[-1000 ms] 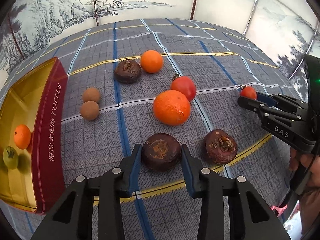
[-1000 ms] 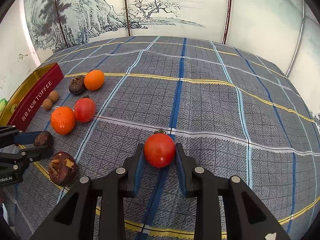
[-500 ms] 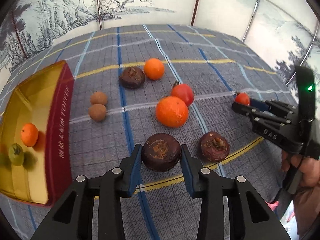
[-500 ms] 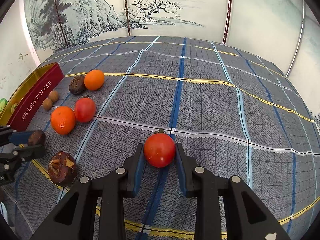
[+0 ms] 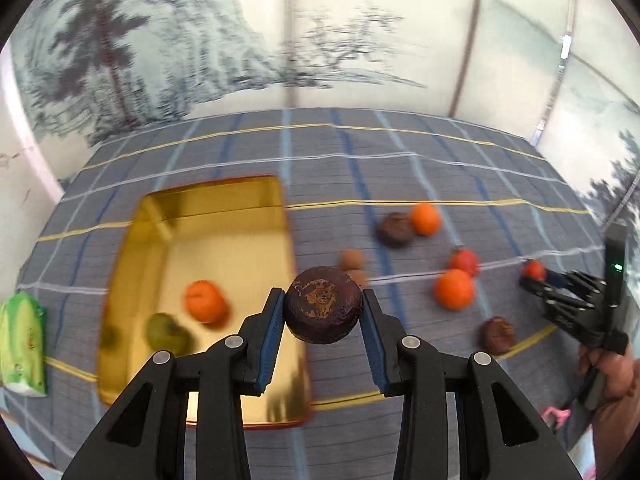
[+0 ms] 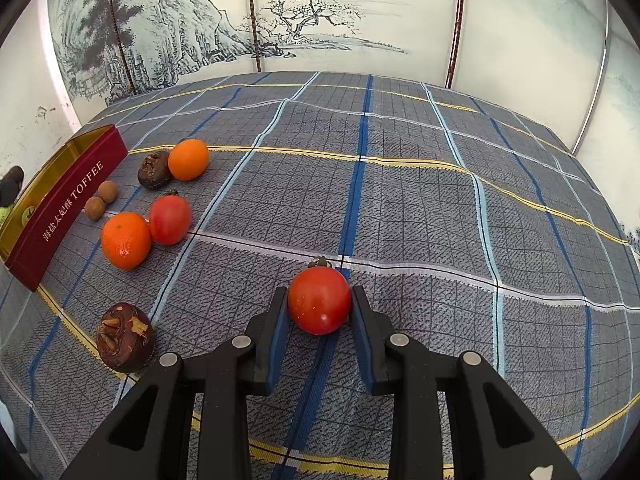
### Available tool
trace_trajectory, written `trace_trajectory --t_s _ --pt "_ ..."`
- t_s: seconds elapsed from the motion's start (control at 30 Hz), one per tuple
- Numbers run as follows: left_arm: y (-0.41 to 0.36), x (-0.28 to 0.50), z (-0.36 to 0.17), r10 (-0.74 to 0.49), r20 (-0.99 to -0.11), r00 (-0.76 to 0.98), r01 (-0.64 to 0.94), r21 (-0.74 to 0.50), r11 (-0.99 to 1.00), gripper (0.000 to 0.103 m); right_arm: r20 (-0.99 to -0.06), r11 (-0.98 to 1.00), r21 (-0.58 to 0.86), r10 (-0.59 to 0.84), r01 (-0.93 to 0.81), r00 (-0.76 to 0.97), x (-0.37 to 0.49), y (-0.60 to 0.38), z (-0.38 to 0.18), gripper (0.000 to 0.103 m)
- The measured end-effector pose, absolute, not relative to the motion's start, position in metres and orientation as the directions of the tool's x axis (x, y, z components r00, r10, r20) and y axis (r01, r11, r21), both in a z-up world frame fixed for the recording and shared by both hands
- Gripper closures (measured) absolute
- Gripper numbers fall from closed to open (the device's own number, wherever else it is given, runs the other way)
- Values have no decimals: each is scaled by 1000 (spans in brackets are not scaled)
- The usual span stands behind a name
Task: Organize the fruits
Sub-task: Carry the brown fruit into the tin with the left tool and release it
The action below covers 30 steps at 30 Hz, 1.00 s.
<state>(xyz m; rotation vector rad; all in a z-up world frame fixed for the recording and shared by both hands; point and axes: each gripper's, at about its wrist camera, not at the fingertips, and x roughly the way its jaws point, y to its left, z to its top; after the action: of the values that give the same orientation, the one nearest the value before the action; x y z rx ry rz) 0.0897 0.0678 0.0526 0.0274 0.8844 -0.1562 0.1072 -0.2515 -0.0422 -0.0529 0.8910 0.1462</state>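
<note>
My left gripper (image 5: 323, 314) is shut on a dark brown water chestnut (image 5: 323, 304) and holds it in the air by the right wall of the gold toffee tin (image 5: 160, 216). The tin holds a small orange (image 5: 205, 301) and a green fruit (image 5: 166, 332). My right gripper (image 6: 319, 308) is shut on a red tomato (image 6: 319, 300) low over the checked cloth. It also shows in the left wrist view (image 5: 536, 274). On the cloth lie two oranges (image 6: 126, 240) (image 6: 188, 159), a second tomato (image 6: 170, 219), two water chestnuts (image 6: 125, 342) (image 6: 154, 164) and two brown longans (image 6: 101, 200).
The tin's red side (image 6: 68, 208) reads TOFFEE at the left of the right wrist view. A green packet (image 5: 22, 344) lies left of the tin. Painted screen panels (image 6: 320, 20) close off the far side of the table.
My left gripper has lifted the water chestnut off the cloth and swung left toward the tin; the view is blurred by motion. My right gripper has stayed still with the tomato.
</note>
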Motion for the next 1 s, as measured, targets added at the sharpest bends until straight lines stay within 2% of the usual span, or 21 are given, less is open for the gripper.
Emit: trace_trajectory --t_s 0.4,0.6,1.0 --pt "131 97 8 -6 -866 499 18 3 1000 64 -778 989 15 105 -149 620 107 -251 -43 75" --pt "152 102 -6 38 -883 467 -65 8 998 64 -778 989 13 103 -149 620 107 -251 -42 75" --pt "167 107 -20 77 -899 430 -91 42 995 65 -778 989 12 102 -148 620 107 -251 -42 75"
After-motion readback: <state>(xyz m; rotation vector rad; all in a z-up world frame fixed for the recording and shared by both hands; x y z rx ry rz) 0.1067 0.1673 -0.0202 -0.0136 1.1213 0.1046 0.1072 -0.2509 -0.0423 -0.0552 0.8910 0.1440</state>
